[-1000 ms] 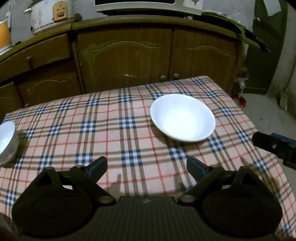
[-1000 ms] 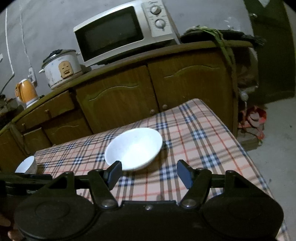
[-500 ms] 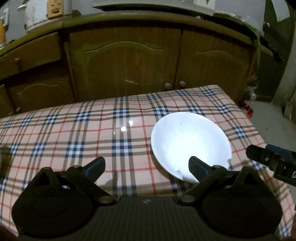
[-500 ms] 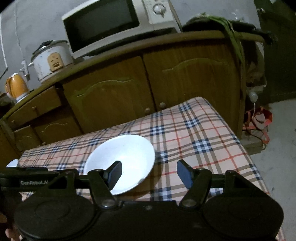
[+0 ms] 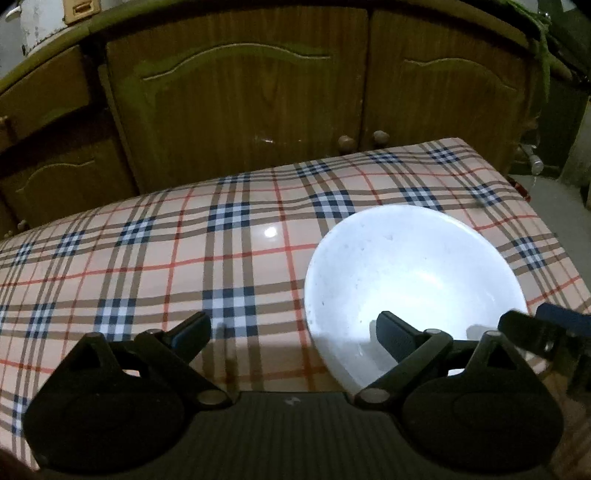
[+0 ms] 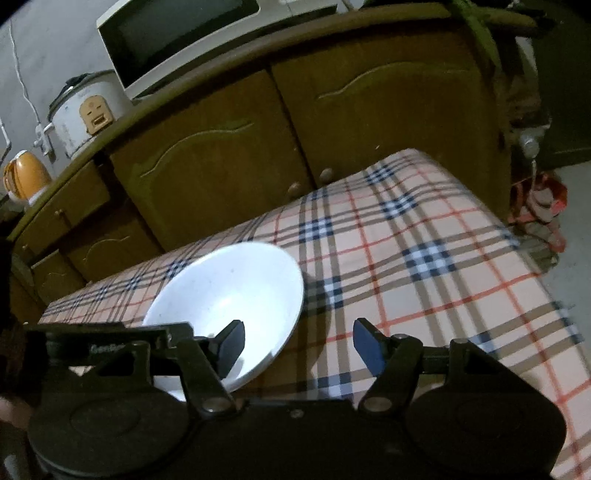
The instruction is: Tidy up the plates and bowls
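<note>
A wide white bowl (image 5: 410, 273) sits on the plaid tablecloth (image 5: 184, 258) near the table's right end. My left gripper (image 5: 295, 332) is open, its right finger over the bowl's near inside, its left finger over bare cloth. My right gripper (image 6: 297, 343) is open and straddles the bowl's (image 6: 229, 288) right rim, with the left finger inside the bowl and the right finger outside over the cloth. The right gripper's finger also shows at the left wrist view's right edge (image 5: 532, 332). The left gripper's body shows in the right wrist view (image 6: 103, 343).
A wooden cabinet (image 6: 295, 129) stands right behind the table. On it are a microwave (image 6: 177, 33), a rice cooker (image 6: 86, 110) and an orange kettle (image 6: 24, 177). The table's right edge drops to the floor, where red clutter (image 6: 543, 199) lies.
Both grippers have moved forward and down to the white bowl, which now looks much larger. The small bowl at the far left has left both views. Both stay open.
</note>
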